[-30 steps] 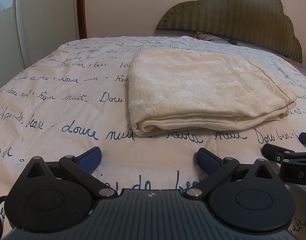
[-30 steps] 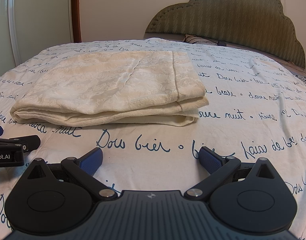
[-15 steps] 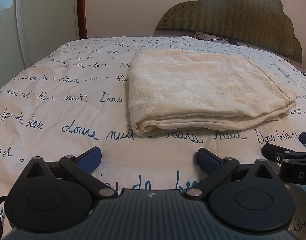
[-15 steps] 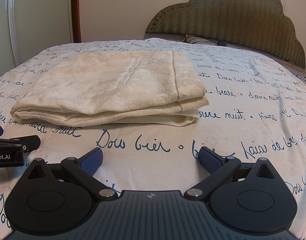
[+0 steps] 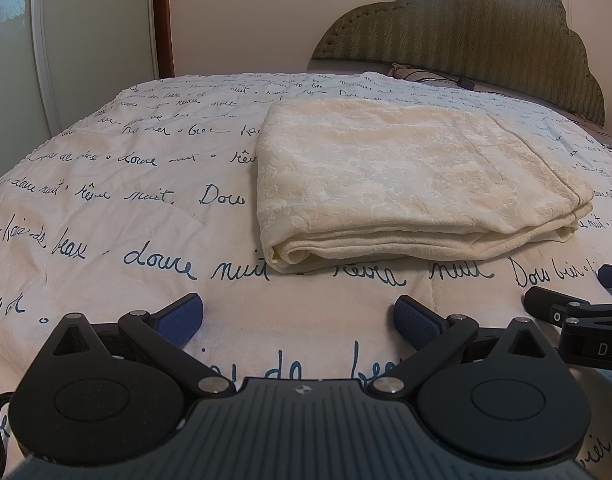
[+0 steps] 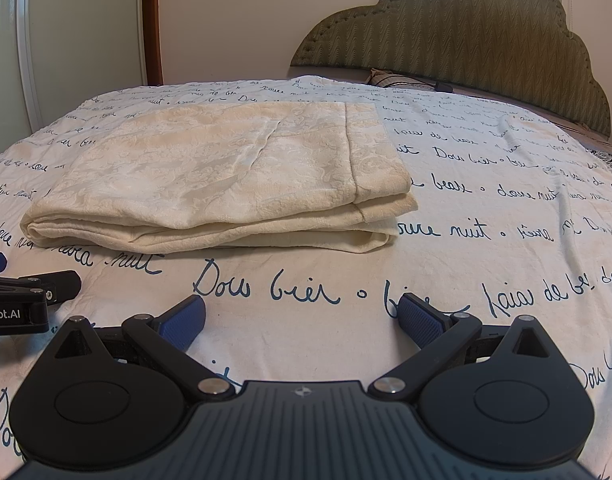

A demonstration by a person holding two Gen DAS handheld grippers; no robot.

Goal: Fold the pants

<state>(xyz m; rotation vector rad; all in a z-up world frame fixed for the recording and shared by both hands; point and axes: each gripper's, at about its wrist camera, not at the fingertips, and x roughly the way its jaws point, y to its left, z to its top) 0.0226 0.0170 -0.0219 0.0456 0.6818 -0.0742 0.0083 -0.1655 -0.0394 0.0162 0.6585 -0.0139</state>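
Observation:
The cream patterned pants [image 5: 406, 176] lie folded into a flat rectangle on the bed, with stacked layers along the near edge; the same pants [image 6: 225, 176] show in the right wrist view. My left gripper [image 5: 299, 318] rests low in front of the fold's left part, open, nothing between its blue pads. My right gripper [image 6: 301, 318] sits in front of the fold's right end, also open and empty. Neither touches the pants. Each gripper's side shows at the edge of the other's view.
A white bedspread [image 5: 105, 216] with dark blue handwriting covers the bed. A green padded headboard [image 6: 466, 40] stands behind, with a pillow edge [image 5: 418, 74] below it. A white wardrobe door [image 5: 85, 40] and a wooden frame are at the left.

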